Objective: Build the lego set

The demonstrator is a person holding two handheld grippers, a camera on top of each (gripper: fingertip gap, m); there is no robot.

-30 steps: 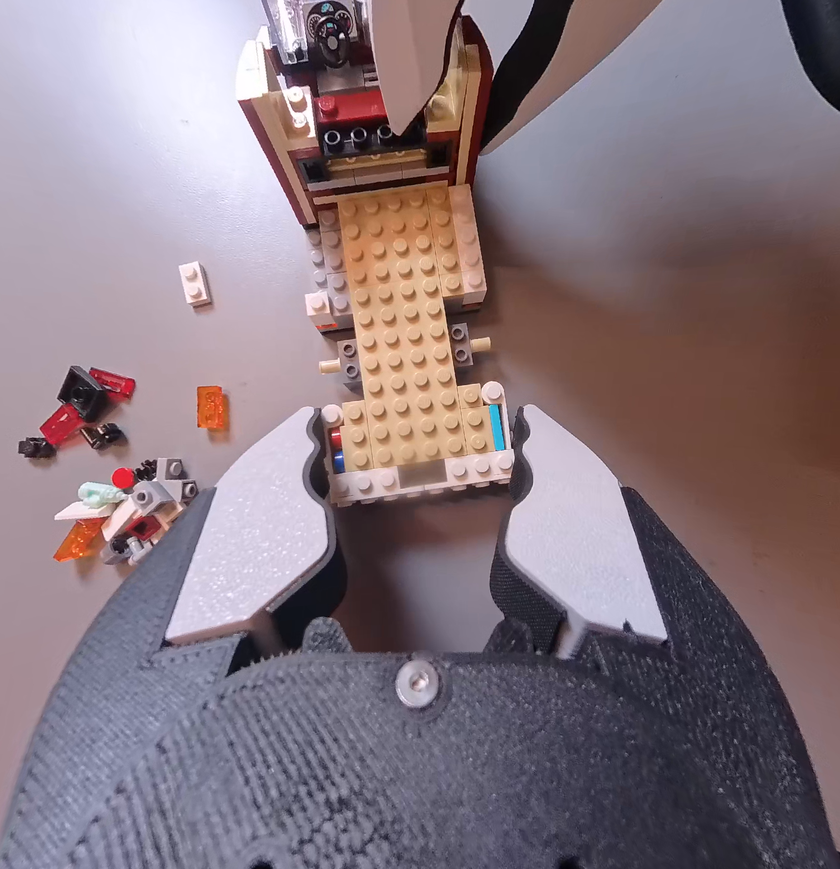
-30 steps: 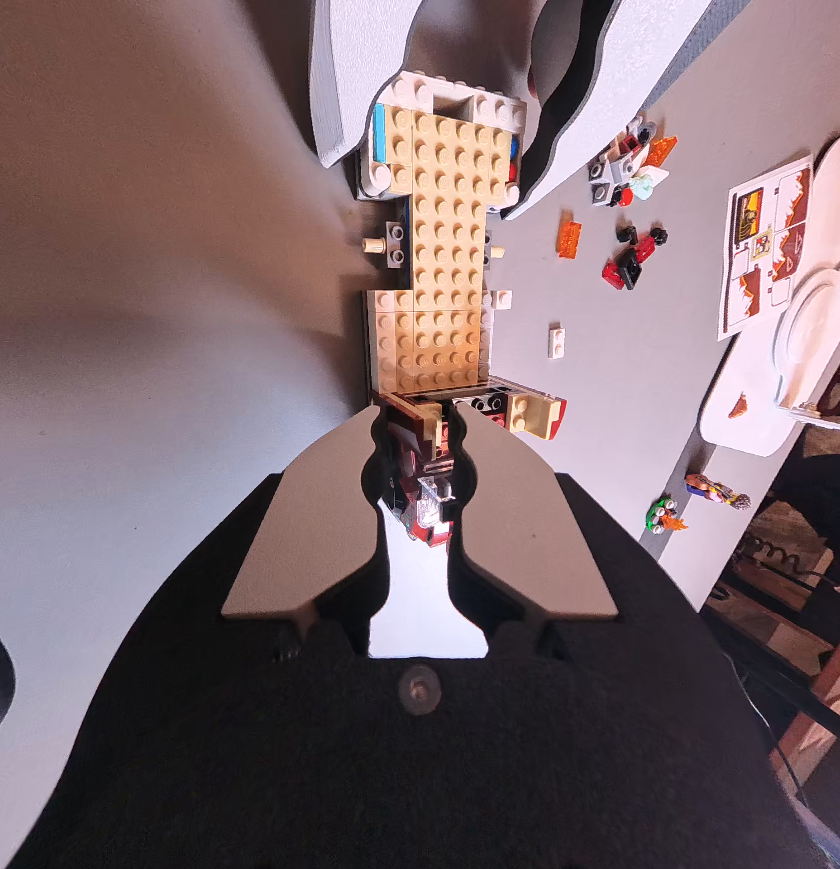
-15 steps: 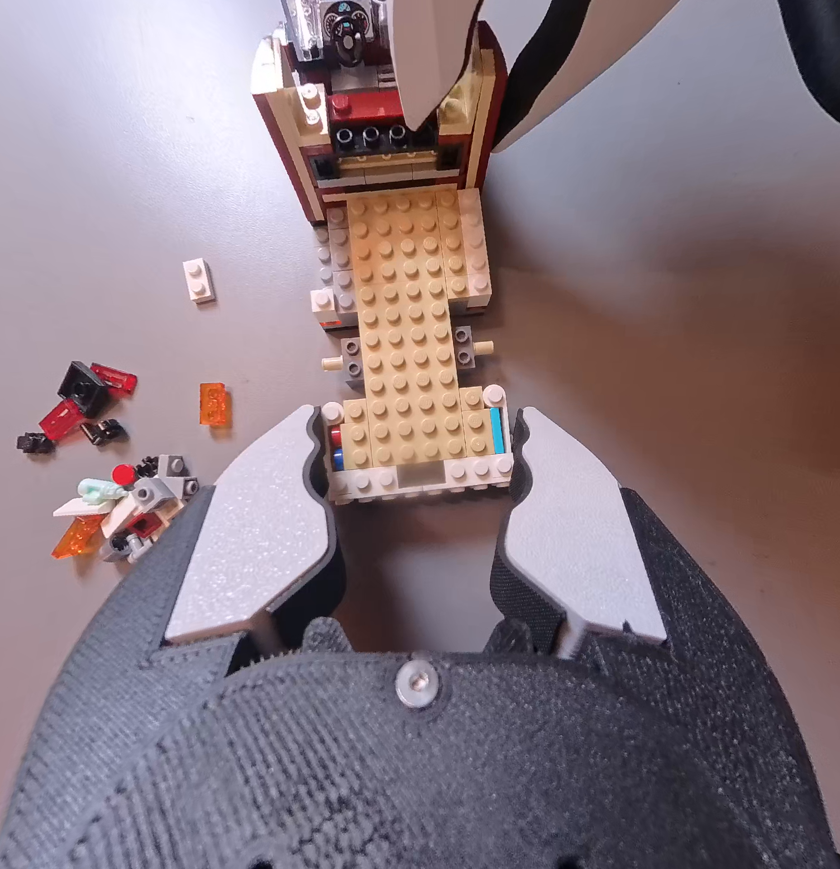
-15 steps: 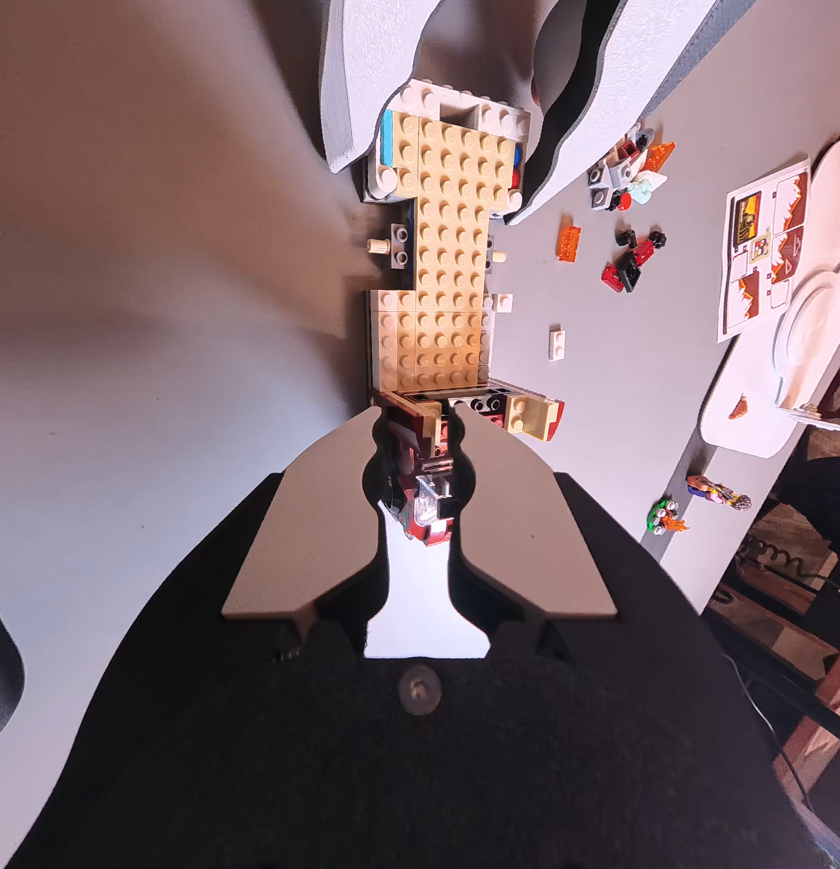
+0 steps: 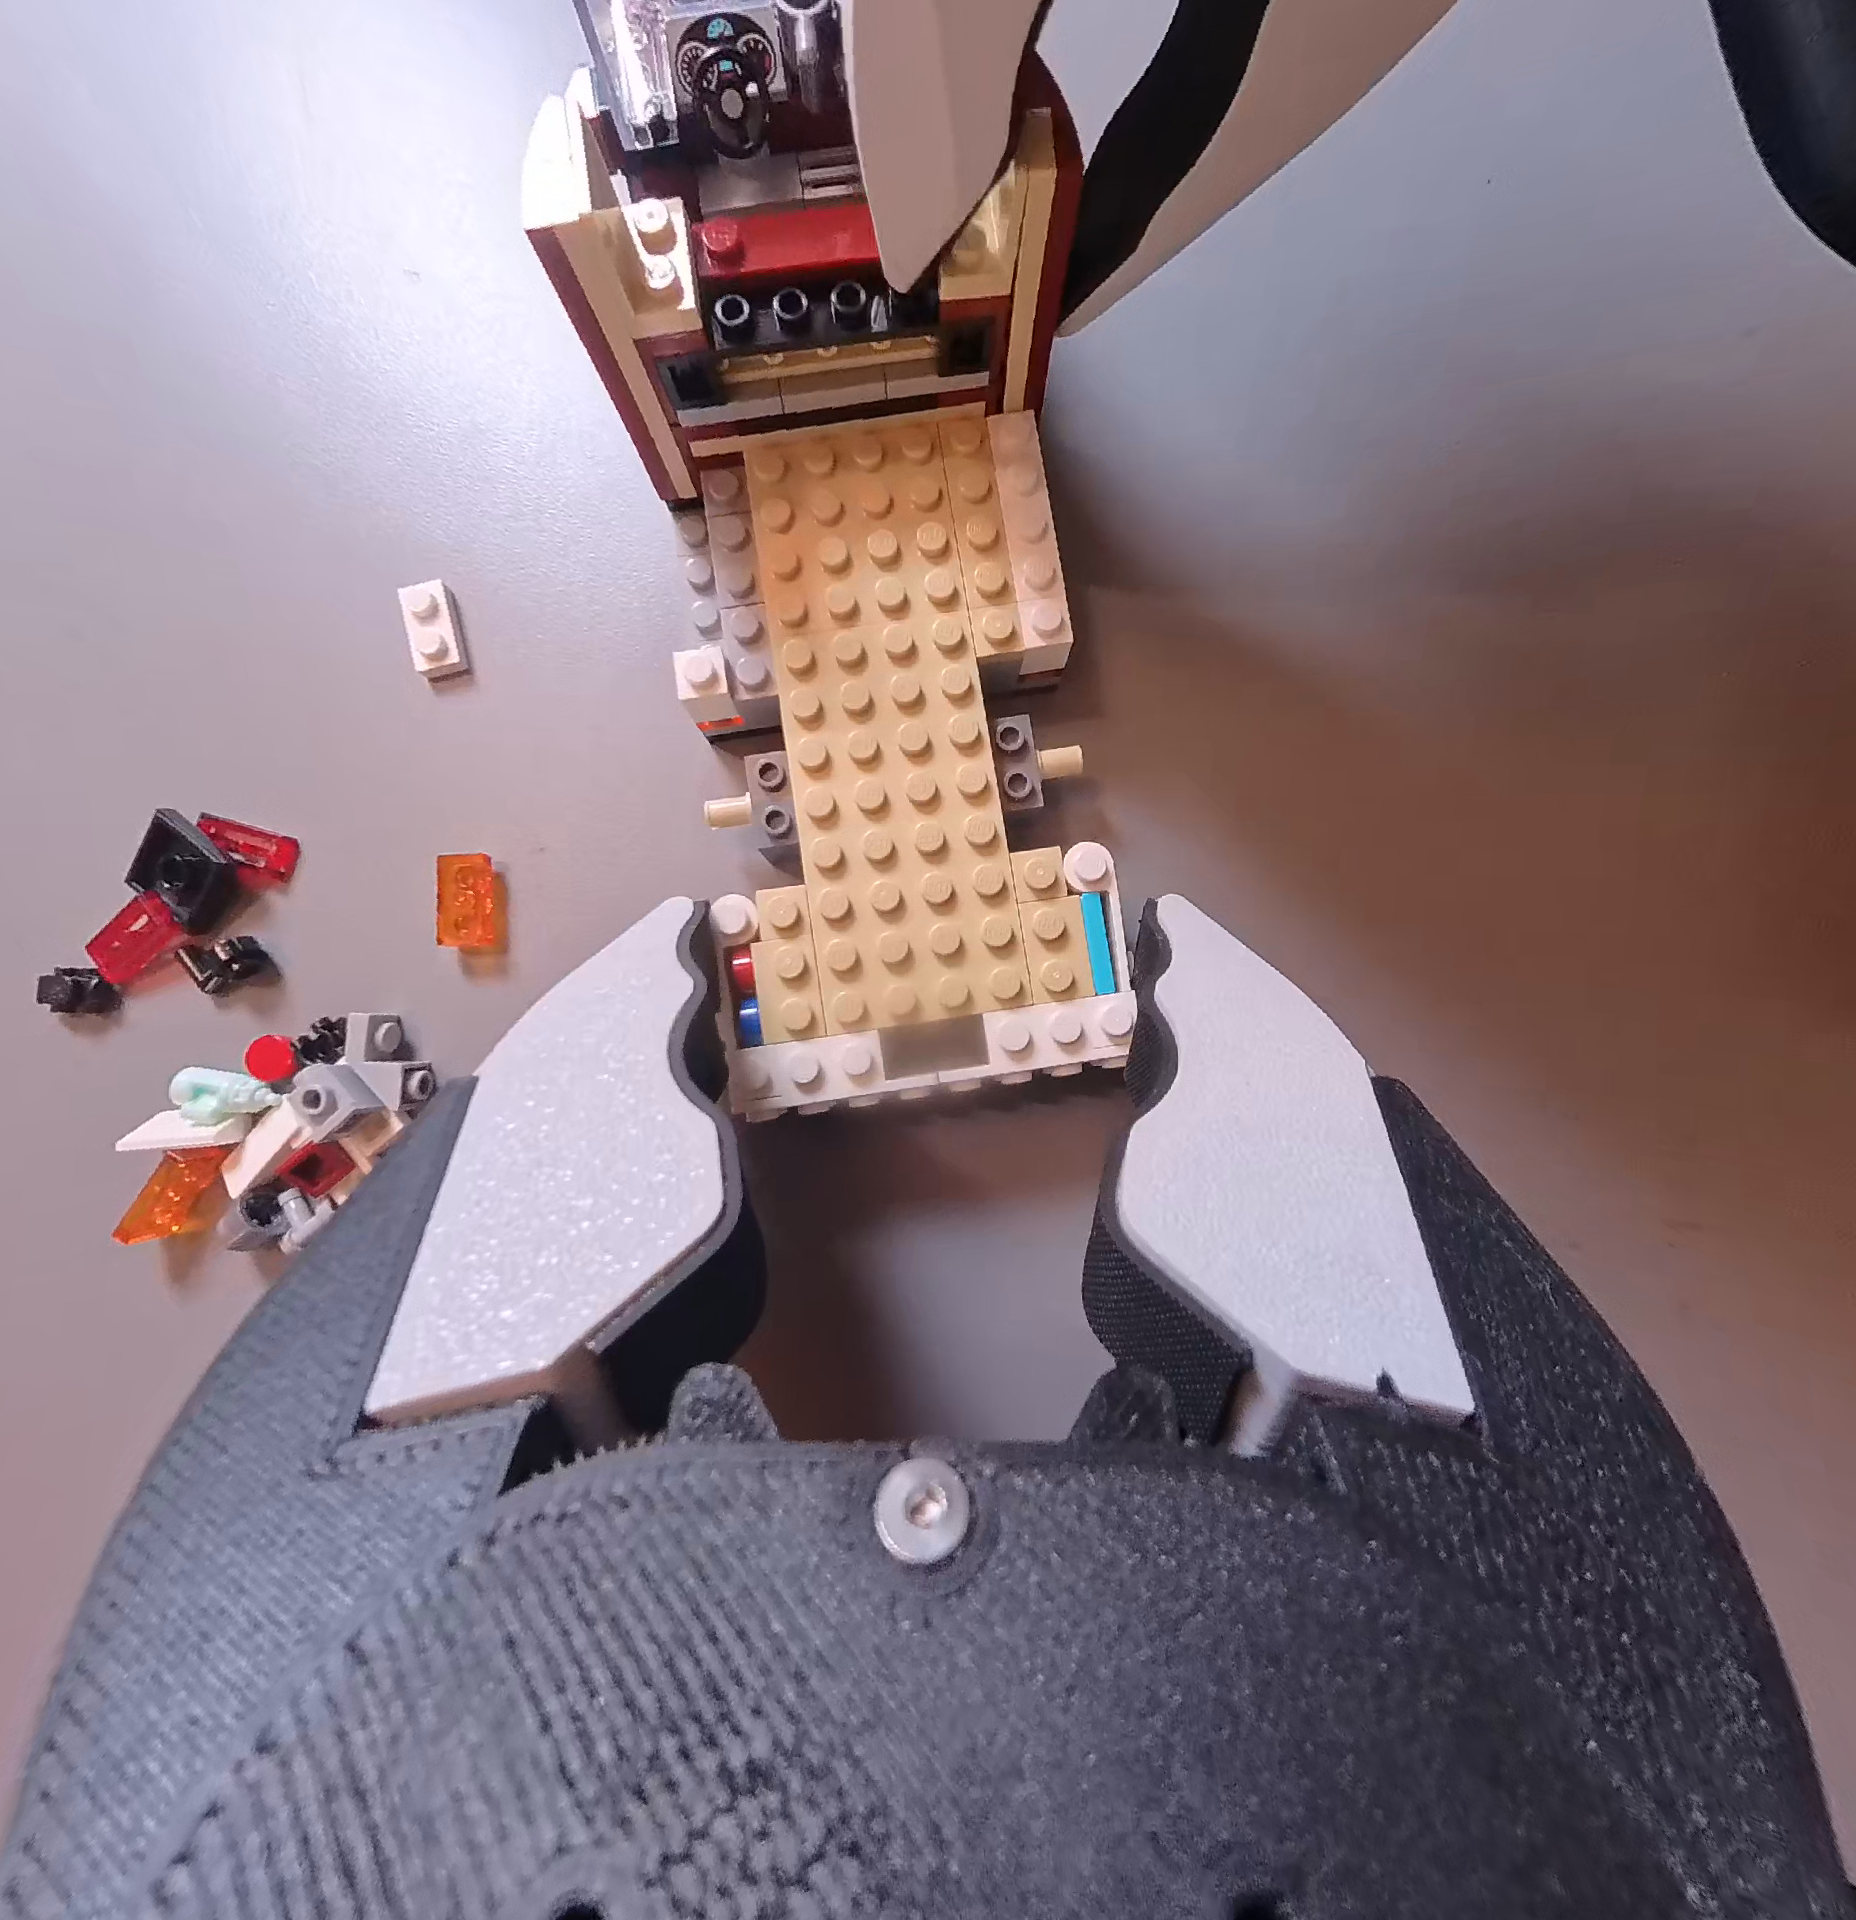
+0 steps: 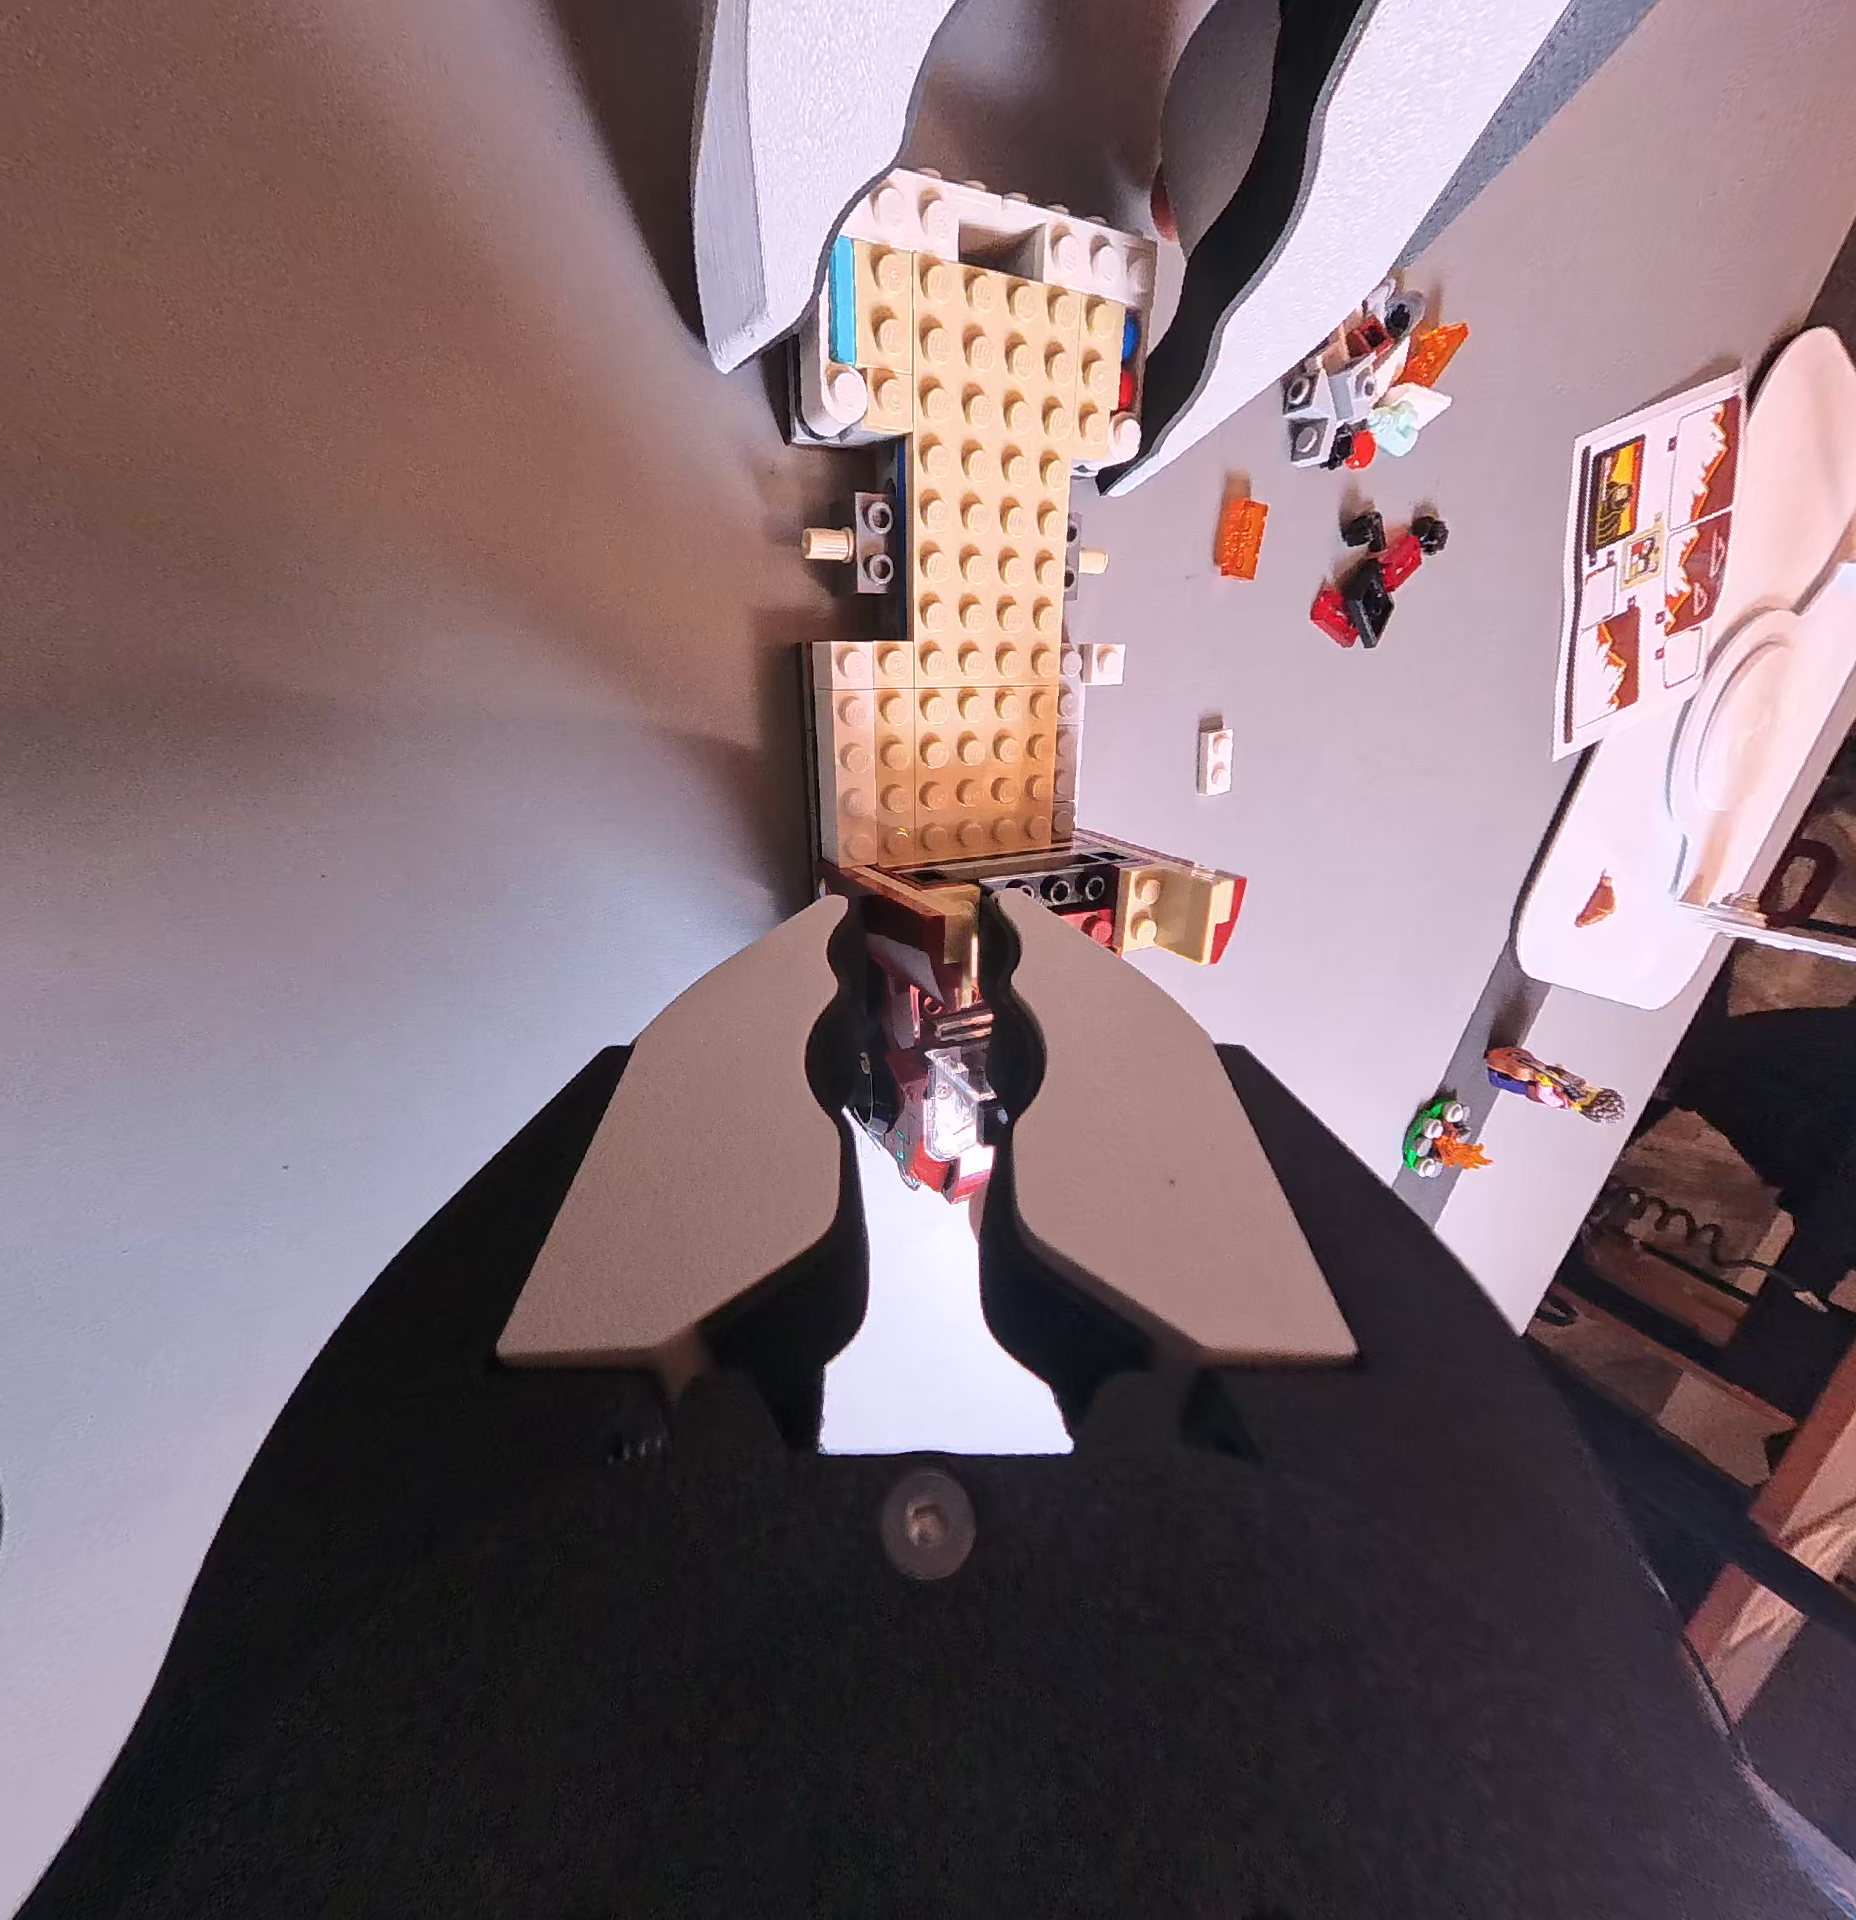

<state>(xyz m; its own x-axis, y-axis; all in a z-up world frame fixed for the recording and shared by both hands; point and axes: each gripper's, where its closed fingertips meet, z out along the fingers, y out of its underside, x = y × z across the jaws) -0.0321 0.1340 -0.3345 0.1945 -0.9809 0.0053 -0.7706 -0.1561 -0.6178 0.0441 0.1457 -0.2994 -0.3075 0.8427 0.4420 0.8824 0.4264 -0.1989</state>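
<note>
The left hand-held gripper (image 5: 924, 997) pinches the white rear end of the lego model (image 5: 893, 769), a long tan-studded chassis lying flat on the grey worktop (image 5: 1423, 623). The right hand-held gripper (image 6: 919, 914) clamps the dark red cab wall at the model's opposite end, its fingers close together around it. Left of the chassis, apart from it, lie a white two-stud plate (image 5: 432, 630), an orange clear plate (image 5: 472, 901), a cluster of red and black pieces (image 5: 176, 894) and a heap of grey, white and orange bits (image 5: 269, 1132) just beside the left gripper's finger (image 5: 571, 1153). Only the right wrist view shows a sticker sheet (image 6: 1651, 561), a white tray (image 6: 1589, 935) holding one small orange piece (image 6: 1596, 902), and two small figures (image 6: 1506, 1112) near the worktop's edge.
</note>
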